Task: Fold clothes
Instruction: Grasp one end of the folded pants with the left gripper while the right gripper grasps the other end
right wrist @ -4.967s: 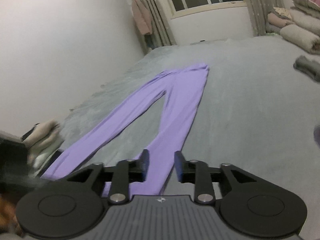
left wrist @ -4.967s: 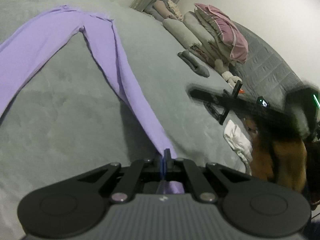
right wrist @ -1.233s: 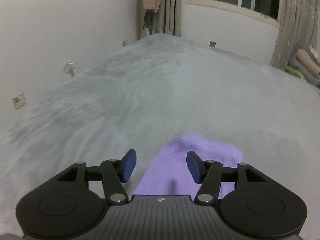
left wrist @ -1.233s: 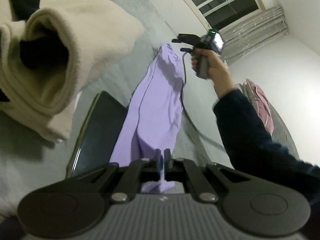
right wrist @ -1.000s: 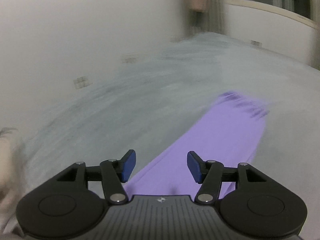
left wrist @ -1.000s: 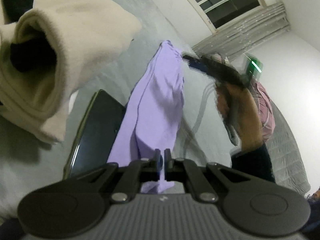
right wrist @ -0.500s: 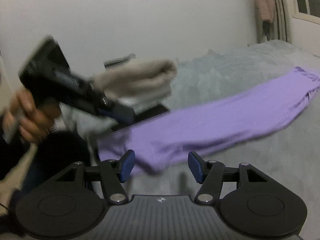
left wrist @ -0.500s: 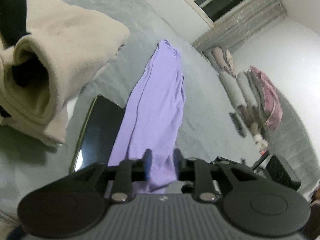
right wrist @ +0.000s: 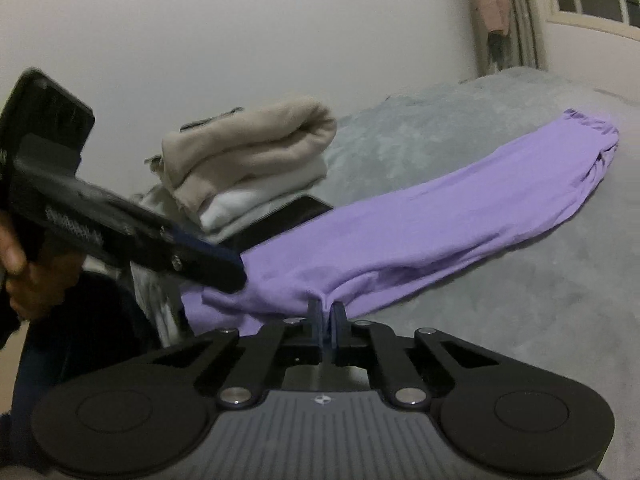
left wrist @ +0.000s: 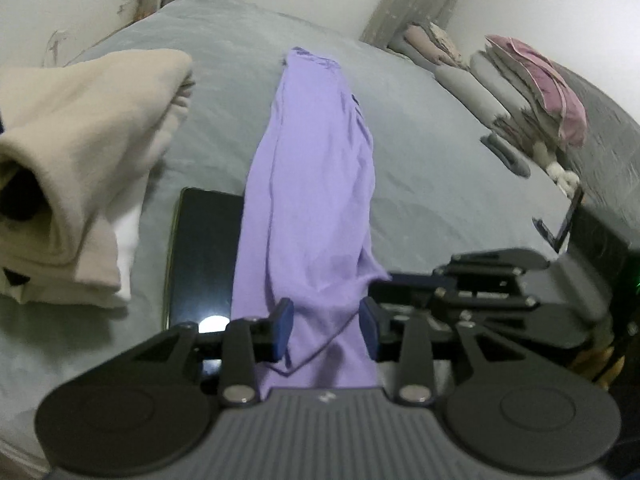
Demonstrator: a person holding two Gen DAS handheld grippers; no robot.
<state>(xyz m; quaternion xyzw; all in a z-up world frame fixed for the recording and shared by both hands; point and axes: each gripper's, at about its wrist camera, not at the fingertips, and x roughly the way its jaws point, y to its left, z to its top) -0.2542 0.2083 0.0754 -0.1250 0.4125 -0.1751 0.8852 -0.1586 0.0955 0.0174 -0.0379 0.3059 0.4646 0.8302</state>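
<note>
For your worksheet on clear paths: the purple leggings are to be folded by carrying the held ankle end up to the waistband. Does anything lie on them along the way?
Nothing visible does. The purple leggings lie bare from the right gripper, shut on their edge, to the waistband. The dark tablet lies partly under them and the beige folded clothes lie beside them.

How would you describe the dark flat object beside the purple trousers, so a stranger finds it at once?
On the grey bed, find the beige folded pile at the near edge. Between it and the purple trousers lies a dark flat slab, partly under the trousers: the only glossy, hard thing there.
</note>
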